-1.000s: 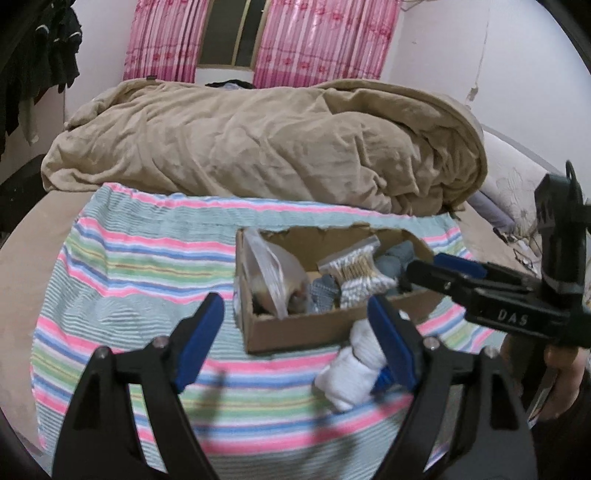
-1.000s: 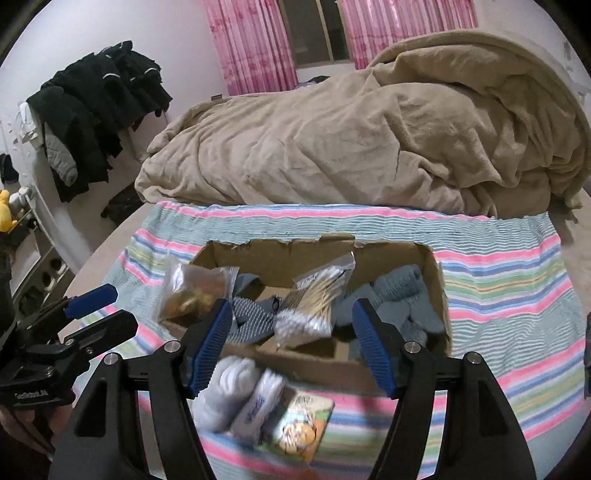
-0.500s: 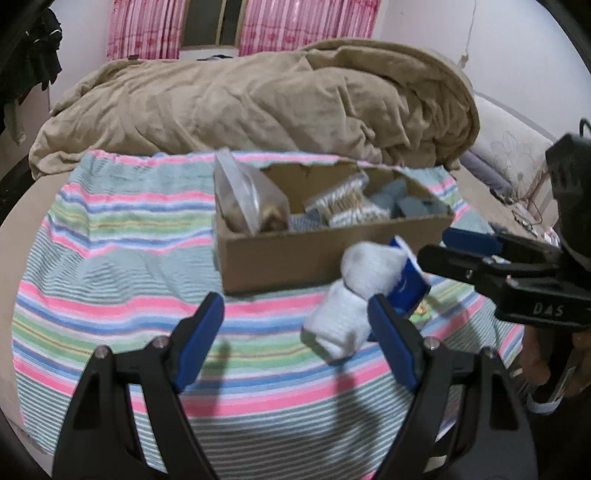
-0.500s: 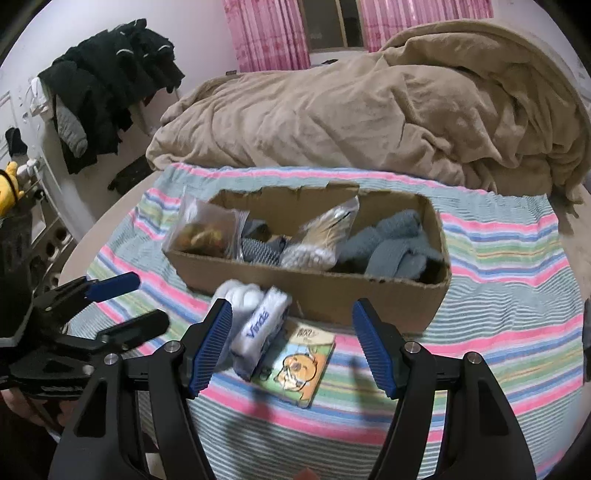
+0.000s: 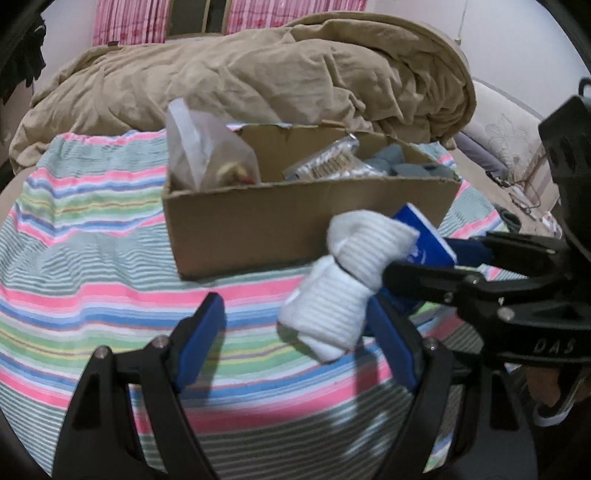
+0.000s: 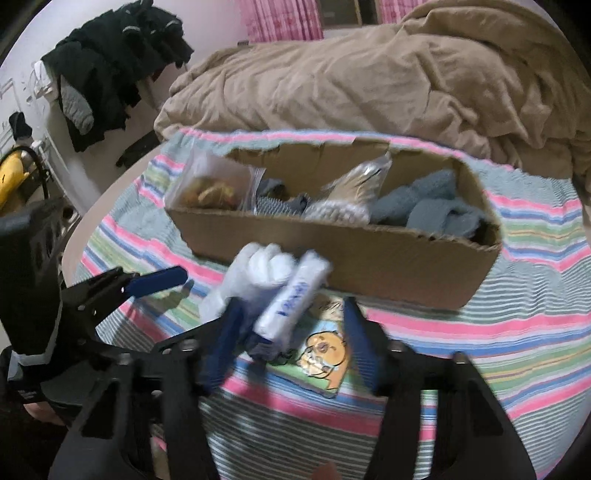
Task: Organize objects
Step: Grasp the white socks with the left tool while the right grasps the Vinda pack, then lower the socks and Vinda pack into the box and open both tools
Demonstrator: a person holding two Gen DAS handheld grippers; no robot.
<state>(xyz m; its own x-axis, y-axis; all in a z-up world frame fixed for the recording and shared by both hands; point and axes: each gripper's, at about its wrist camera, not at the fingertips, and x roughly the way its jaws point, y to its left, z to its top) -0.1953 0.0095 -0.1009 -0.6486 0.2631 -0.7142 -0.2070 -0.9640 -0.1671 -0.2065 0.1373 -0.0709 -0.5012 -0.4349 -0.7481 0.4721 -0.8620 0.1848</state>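
Observation:
A cardboard box (image 5: 280, 218) (image 6: 388, 266) stands on the striped cloth and holds a clear bag (image 5: 207, 147), a packet of sticks (image 6: 354, 184) and grey socks (image 6: 424, 206). In front of it lie rolled white socks (image 5: 343, 280) (image 6: 255, 277), a blue-and-white tissue pack (image 6: 291, 299) (image 5: 424, 236) and a cartoon booklet (image 6: 321, 354). My left gripper (image 5: 295, 343) is open, its right finger beside the white socks. My right gripper (image 6: 291, 343) is open around the tissue pack and reaches in from the right in the left wrist view (image 5: 436, 266).
A striped cloth (image 5: 74, 258) covers the round bed. A bunched tan duvet (image 5: 258, 81) lies behind the box. Dark clothes (image 6: 114, 62) hang at the left wall. Pink curtains (image 5: 122, 22) are at the back.
Both grippers have come down and forward toward the items in front of the box. The right gripper's fingers now straddle the tissue pack; the box looks larger and nearer.

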